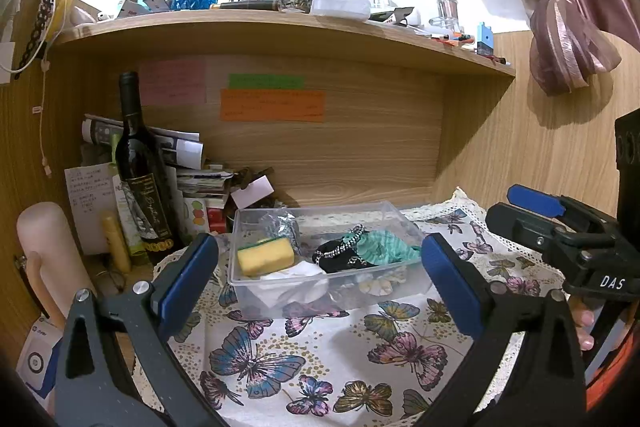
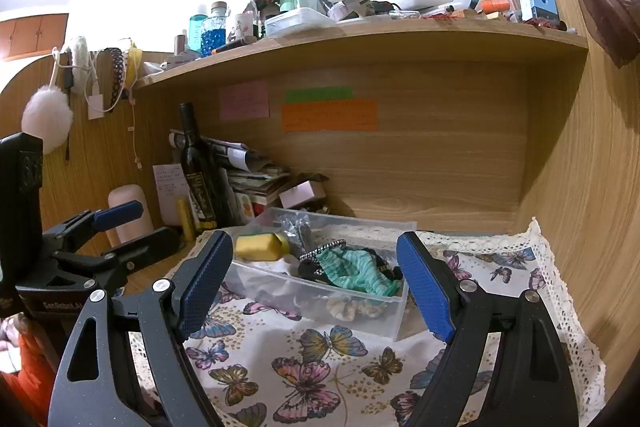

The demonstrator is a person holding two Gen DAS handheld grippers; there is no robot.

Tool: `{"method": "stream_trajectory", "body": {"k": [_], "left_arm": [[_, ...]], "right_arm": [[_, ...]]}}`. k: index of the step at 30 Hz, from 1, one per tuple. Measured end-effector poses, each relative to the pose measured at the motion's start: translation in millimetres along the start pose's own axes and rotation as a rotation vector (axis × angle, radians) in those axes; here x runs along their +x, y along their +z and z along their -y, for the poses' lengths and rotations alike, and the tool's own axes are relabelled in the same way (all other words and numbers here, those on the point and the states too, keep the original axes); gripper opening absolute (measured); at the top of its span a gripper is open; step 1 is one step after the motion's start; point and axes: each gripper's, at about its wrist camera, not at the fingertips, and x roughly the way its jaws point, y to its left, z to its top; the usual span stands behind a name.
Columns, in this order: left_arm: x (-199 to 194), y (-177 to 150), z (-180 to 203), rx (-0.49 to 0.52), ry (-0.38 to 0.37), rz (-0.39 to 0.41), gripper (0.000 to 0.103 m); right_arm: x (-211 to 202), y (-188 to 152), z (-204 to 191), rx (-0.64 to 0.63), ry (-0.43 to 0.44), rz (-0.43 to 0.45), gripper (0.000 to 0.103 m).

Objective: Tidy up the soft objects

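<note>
A clear plastic bin stands on the butterfly cloth. In it lie a yellow sponge, a teal striped cloth, a black beaded item, a white cloth and a foil bag. My left gripper is open and empty, in front of the bin. My right gripper is open and empty, also in front of the bin; the sponge and teal cloth show between its fingers. The right gripper shows at the right of the left wrist view.
A wine bottle, papers, a yellow tube and a pale pink cylinder crowd the desk's left back corner. A cluttered shelf hangs above. Wooden walls close the back and right. A curtain hangs right.
</note>
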Motion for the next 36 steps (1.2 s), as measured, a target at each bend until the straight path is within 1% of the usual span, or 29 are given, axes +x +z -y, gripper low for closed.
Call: {"method": "stream_trajectory", "body": {"k": [16,23,25,27,36], "left_arm": [[0.1,1.7,3.5,0.002,0.007,-0.002,0.103],[0.0,2.1,4.7,0.0,-0.004,-0.005,0.103],[0.5,2.2,5.1,-0.002,-0.005,-0.006,0.103],[0.9,1.7,5.0,-0.002,-0.004,-0.008,0.103],[0.5,0.8,4.7,-0.002,-0.013,-0.011,0.103]], "right_arm": [[0.2,-1.9,-0.8,0.012,-0.003,-0.01,0.083],[0.6,-1.9,-0.8,0.015,-0.003,-0.015,0.083],[0.6,-2.4,-0.9,0.015,-0.002,-0.016,0.087],[0.6,-2.5,-0.5,0.018,-0.005,-0.01,0.098],[-0.2,-2.9,-0.4,0.019,-0.021,-0.005,0.1]]}}
